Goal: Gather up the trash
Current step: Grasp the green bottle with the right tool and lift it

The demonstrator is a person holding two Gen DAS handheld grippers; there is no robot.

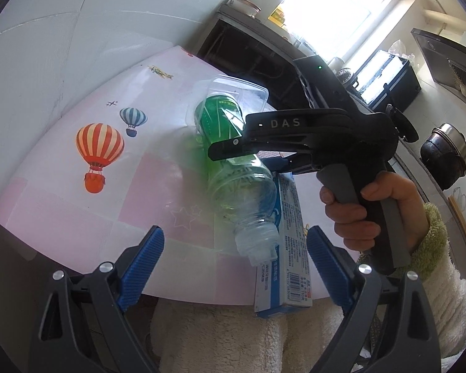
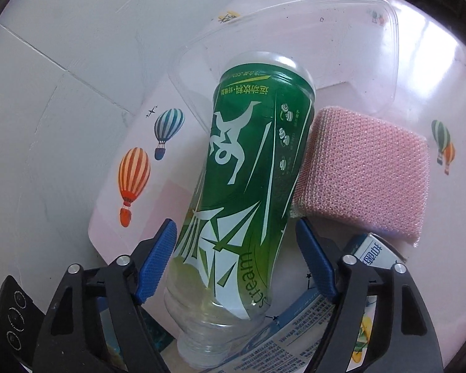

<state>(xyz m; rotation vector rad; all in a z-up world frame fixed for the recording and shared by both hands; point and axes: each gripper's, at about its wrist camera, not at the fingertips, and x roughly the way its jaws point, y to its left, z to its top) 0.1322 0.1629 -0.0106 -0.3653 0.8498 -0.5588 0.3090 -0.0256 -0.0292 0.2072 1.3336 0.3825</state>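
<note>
1 bottle (image 2: 242, 192), 1 carton (image 1: 290, 248), 1 sponge (image 2: 366, 171)

Empty green-labelled bottle (image 2: 242, 205) on its side

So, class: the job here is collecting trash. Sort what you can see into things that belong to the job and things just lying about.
Belongs to the job:
- green-labelled plastic bottle, lying between the right gripper fingers
- clear plastic container
- blue and white carton

Probably just lying about:
- pink scouring sponge
- black pot
- balloon-print table cover
</note>
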